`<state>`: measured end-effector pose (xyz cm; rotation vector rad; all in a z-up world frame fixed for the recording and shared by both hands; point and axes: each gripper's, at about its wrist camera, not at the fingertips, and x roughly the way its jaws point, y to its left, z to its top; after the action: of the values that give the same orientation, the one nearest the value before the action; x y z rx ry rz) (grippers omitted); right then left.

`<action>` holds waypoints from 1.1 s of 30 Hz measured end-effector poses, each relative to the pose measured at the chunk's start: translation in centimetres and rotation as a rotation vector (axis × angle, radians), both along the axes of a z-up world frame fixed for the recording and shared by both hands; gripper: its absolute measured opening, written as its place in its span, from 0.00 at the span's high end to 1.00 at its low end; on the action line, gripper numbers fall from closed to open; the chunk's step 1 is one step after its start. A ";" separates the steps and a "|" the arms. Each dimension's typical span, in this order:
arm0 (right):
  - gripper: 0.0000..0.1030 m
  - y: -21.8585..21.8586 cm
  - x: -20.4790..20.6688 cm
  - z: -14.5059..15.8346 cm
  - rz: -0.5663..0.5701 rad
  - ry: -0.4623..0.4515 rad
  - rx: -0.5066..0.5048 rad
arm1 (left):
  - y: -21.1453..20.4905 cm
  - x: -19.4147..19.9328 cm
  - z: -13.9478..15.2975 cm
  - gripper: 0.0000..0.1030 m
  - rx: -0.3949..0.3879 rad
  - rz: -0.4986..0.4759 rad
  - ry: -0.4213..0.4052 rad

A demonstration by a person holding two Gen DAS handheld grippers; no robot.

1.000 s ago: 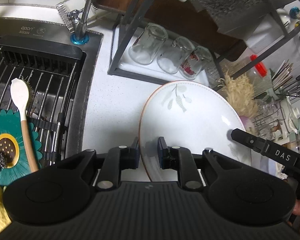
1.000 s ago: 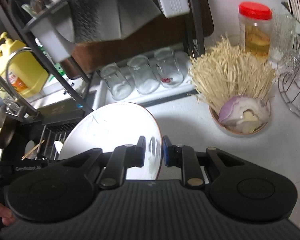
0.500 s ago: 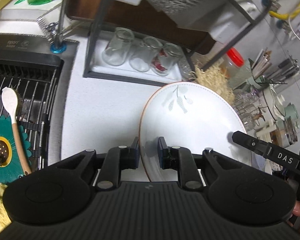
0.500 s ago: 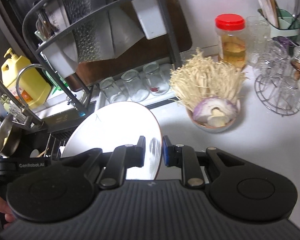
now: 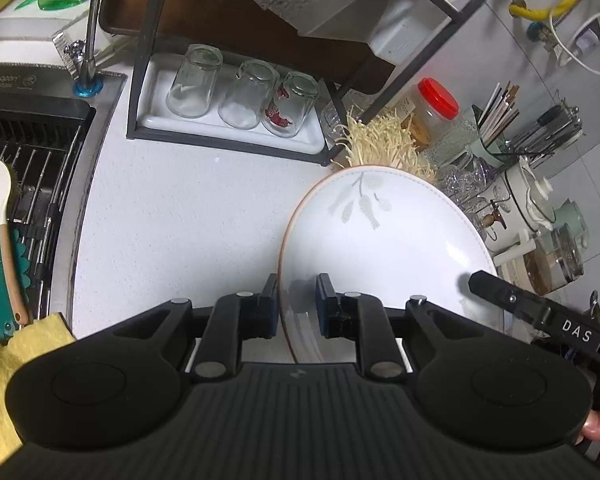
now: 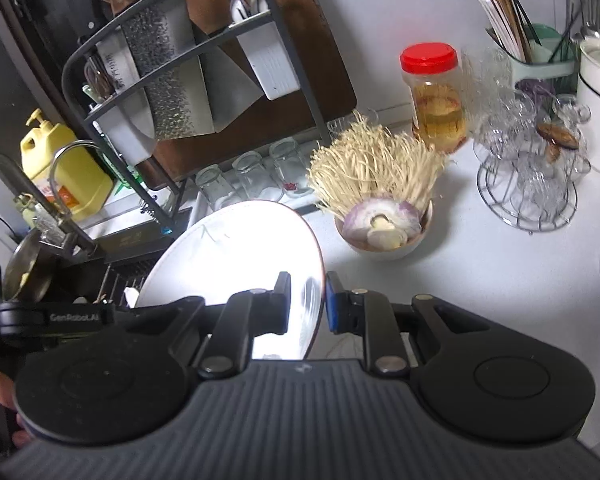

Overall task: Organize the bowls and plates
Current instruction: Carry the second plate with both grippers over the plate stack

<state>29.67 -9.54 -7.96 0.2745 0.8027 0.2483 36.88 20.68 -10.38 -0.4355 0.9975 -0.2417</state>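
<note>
A large white plate (image 5: 384, 248) with a grey leaf print and a brown rim is held up above the white counter (image 5: 188, 216). My left gripper (image 5: 297, 306) is shut on its near left rim. My right gripper (image 6: 307, 300) is shut on the opposite rim of the same plate (image 6: 236, 256), which glares bright in the right wrist view. The right gripper's black arm marked DAS (image 5: 540, 316) shows at the plate's far edge in the left wrist view. A bowl (image 6: 382, 236) of enoki mushrooms and a cut onion stands on the counter just beyond the plate.
A black dish rack (image 6: 204, 92) with a tray of three upturned glasses (image 5: 240, 96) stands at the back. The sink (image 5: 24, 184) with a wire grid, spoon and yellow cloth lies left. A red-lidded jar (image 6: 436, 96), wire glass stand (image 6: 528, 184) and utensil holder (image 6: 540, 56) crowd the right.
Both grippers have carried the plate up and to the right, away from the sink and toward the mushroom bowl. Both grips on the rim are unchanged.
</note>
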 end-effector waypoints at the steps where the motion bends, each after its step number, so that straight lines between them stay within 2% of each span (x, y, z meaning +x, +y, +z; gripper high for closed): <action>1: 0.80 -0.4 -0.3 -0.1 0.001 0.006 0.009 | -0.4 -0.3 0.1 0.80 0.010 -0.002 -0.006; 6: 0.80 -2.0 -1.9 -0.4 0.021 0.003 0.018 | -2.0 -1.8 -0.1 0.80 0.009 0.001 0.008; 15: 0.80 -6.6 -3.6 -3.1 -0.006 0.063 0.011 | -7.4 -3.3 -3.0 0.79 0.031 -0.023 0.086; 25: 0.80 -10.6 -4.1 -6.5 -0.035 0.112 -0.023 | -12.3 -2.8 -6.8 0.79 0.042 -0.071 0.174; 33: 0.84 -12.0 -4.3 -9.1 -0.053 0.133 -0.024 | -13.8 -1.8 -9.0 0.80 0.059 -0.071 0.213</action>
<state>25.34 -21.50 -17.07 0.2916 0.9279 0.1716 35.08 6.86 -19.40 -0.3772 1.2269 -0.2322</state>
